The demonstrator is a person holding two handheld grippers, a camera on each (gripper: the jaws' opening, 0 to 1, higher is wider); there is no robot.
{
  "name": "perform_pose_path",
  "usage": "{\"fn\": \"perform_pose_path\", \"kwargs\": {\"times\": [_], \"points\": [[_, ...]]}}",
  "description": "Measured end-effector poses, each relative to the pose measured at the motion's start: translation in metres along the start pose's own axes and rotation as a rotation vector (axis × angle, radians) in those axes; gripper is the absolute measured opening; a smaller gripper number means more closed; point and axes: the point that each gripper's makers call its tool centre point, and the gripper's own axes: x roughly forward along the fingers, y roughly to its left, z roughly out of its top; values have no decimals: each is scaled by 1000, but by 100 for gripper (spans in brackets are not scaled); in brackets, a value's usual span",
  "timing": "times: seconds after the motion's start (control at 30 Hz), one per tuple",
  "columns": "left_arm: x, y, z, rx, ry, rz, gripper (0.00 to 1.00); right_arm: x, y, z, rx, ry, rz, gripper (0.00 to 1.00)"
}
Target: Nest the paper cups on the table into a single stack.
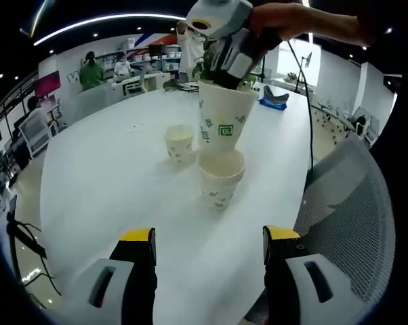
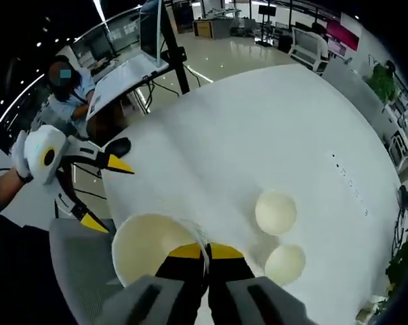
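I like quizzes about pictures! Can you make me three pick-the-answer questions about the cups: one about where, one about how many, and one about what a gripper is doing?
1. Where is the cup held by the right gripper?
A. In the air above the stacked cups on the table
B. Lying on the grey chair
C. Under the table

2. How many cups or stacks stand on the table?
A. None
B. Two
C. Five

3. What is the left gripper doing?
A. Squeezing a cup
B. Holding a pen
C. Open, holding nothing

Answers:
1. A, the left gripper view shows it lifted over the stack.
2. B, the stack and one single cup beside it.
3. C, its yellow-tipped jaws stand apart with only table between them.
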Motion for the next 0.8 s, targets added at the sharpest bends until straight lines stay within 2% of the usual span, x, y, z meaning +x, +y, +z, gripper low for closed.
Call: {"fn": "perform_pose_path", "kwargs": {"times": [0.23, 0.8], "points": [[-2, 2, -1, -3, 0, 3, 62, 2, 12, -5, -9, 20, 16, 0], [-3, 3, -3, -8, 0, 7, 62, 19, 16, -13, -3, 48, 25, 0]]}}
